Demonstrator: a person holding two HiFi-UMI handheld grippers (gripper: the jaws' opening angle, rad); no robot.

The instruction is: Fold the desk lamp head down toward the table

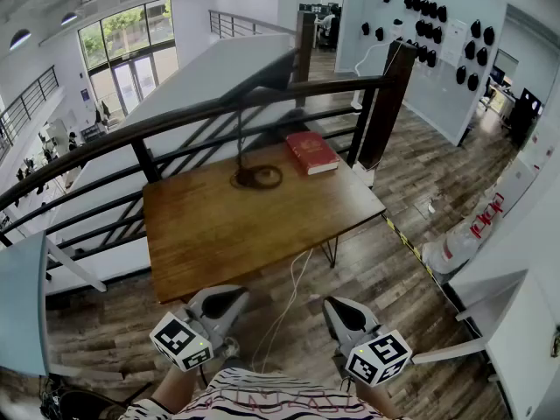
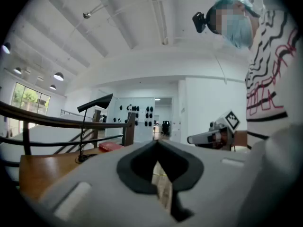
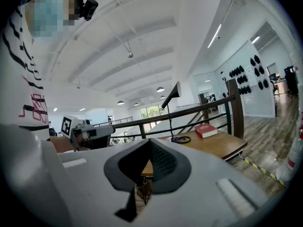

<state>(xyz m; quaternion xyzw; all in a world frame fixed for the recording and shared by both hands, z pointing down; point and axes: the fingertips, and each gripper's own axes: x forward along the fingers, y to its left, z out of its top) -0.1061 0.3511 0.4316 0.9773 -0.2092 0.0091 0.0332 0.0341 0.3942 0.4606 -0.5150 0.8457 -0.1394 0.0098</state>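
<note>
A black desk lamp stands at the far side of the wooden table [image 1: 219, 234]. Its round base [image 1: 256, 178] carries a thin upright stem, and the long flat head [image 1: 267, 75] is raised and tilted high above the table. The lamp head also appears in the left gripper view [image 2: 96, 102] and the right gripper view [image 3: 172, 91]. My left gripper [image 1: 233, 296] and right gripper [image 1: 338, 307] hover side by side close to my body, short of the table's near edge. Both are shut and hold nothing. Neither touches the lamp.
A red book [image 1: 311, 152] lies on the table to the right of the lamp base. A dark railing [image 1: 175, 121] runs behind the table. A white cable [image 1: 293, 291] hangs from the table's near edge to the floor. White equipment [image 1: 464, 234] stands to the right.
</note>
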